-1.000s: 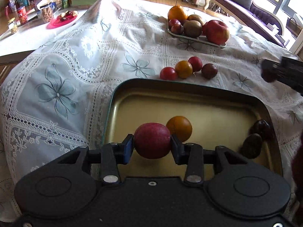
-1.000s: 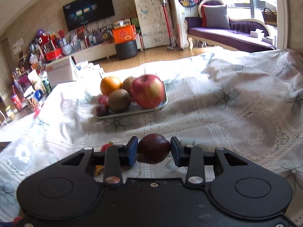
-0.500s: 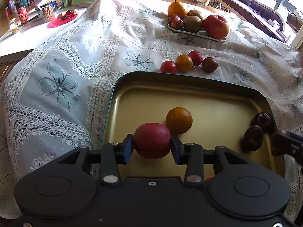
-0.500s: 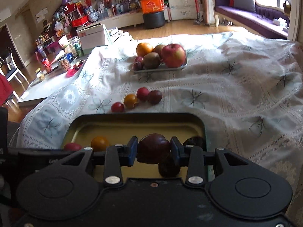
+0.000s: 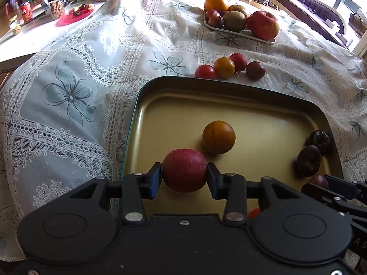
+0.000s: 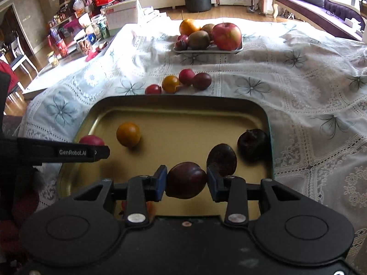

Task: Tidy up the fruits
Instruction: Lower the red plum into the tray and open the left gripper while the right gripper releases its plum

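My left gripper (image 5: 184, 177) is shut on a red plum (image 5: 184, 170) and holds it over the near left part of the golden tray (image 5: 252, 121). An orange fruit (image 5: 218, 136) lies in the tray just beyond it. My right gripper (image 6: 186, 181) is shut on a dark purple plum (image 6: 185, 180) over the tray's near right part (image 6: 229, 119). Two dark plums (image 6: 221, 159) (image 6: 251, 144) lie in the tray beside it. The left gripper (image 6: 68, 152) shows at the left in the right wrist view.
Several small fruits (image 5: 224, 67) lie in a row on the lace tablecloth (image 5: 91, 68) just beyond the tray. A white plate (image 5: 238, 34) with an apple, kiwis, an orange and plums stands farther back. Jars and cans (image 5: 52, 4) stand far left.
My right gripper has come in from beyond the tray with its dark plum and now hangs low over the tray's right side. The left gripper has lowered slightly toward the tray.
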{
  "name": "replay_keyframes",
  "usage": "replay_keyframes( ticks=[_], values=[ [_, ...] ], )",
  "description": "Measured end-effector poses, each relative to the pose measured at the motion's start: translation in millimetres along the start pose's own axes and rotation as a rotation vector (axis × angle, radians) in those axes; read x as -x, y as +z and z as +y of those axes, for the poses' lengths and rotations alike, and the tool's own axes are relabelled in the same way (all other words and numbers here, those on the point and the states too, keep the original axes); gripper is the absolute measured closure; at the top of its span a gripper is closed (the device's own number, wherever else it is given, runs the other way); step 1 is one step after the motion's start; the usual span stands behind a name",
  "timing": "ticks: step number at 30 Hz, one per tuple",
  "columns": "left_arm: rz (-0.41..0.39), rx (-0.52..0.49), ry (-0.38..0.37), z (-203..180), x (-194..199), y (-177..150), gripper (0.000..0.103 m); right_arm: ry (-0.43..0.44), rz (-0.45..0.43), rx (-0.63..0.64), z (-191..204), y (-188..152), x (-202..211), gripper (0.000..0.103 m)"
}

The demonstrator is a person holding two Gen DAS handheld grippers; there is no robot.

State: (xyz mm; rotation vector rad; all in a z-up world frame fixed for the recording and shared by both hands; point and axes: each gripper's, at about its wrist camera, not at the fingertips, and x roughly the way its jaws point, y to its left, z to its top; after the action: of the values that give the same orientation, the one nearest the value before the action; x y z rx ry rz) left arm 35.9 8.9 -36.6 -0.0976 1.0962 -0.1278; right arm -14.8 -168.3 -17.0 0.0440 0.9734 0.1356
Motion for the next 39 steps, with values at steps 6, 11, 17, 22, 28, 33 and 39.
replay_keyframes(
  ticks=[6,11,17,22,28,33,39],
  values=[
    [0.005,0.004,-0.01,0,1,-1,0.054,-0.005,0.023,-0.004,-2,1,-2,0.063],
    [-0.016,0.003,-0.007,0,7,1,0.054,-0.013,-0.002,0.003,-1,3,2,0.063],
    [-0.011,0.006,-0.004,0,6,0,0.054,-0.016,-0.001,-0.001,-2,4,1,0.063],
    [-0.014,0.003,-0.006,0,7,0,0.054,-0.016,0.007,-0.014,-3,4,-1,0.063],
    [-0.015,0.0,-0.007,0,7,0,0.054,-0.013,0.007,-0.015,-2,3,-1,0.063],
    [-0.016,0.003,-0.004,0,8,1,0.054,-0.011,0.014,-0.014,-1,3,-3,0.063],
    [-0.011,0.006,-0.002,1,9,5,0.054,-0.009,0.012,-0.012,-1,2,-2,0.063]
  ],
)
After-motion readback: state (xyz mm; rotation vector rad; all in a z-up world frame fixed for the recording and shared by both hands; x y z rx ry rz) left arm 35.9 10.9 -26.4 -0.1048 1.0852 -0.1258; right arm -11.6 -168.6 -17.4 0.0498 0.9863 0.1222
